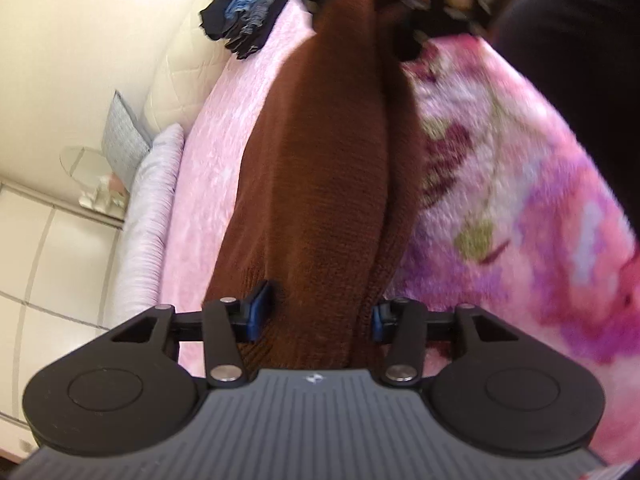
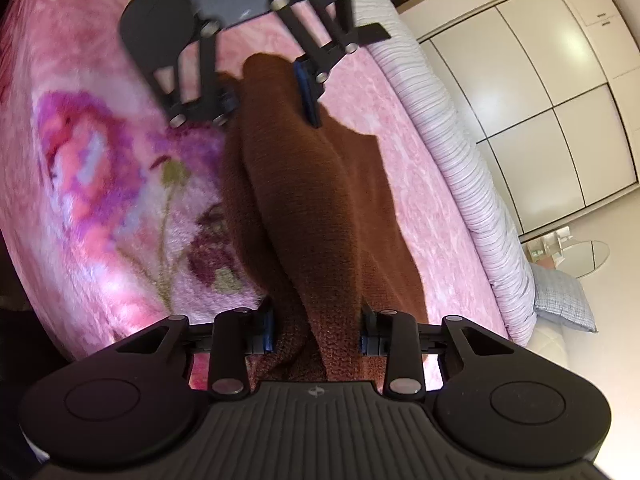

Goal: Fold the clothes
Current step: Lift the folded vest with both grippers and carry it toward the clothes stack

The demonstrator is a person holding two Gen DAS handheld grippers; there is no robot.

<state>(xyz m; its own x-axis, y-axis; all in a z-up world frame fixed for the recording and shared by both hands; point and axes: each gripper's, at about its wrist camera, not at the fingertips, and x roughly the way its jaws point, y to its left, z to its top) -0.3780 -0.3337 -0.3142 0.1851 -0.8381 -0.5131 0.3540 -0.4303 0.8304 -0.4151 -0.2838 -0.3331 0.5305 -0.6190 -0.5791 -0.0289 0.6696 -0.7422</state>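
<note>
Dark folded clothes (image 1: pixel 244 12) lie beyond the brown garment (image 1: pixel 316 184) on the pink blanket (image 1: pixel 500 184).

Brown knitted garment (image 1: pixel 320 184), gathered into a long, narrow, creased band, stretched lengthwise between left tool (image 1: pixel 316 316) and right tool (image 2: pixel 318 328), each end lying between that tool's fingers, above the bed.

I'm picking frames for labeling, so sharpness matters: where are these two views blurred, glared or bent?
Left wrist view: floral blanket smeared on the right, brown knit garment fairly sharp, floor tile lines bowed by the fisheye. Right wrist view: blanket soft on the left, the far left gripper blurred, glare on the wardrobe doors, their edges curved.
</note>
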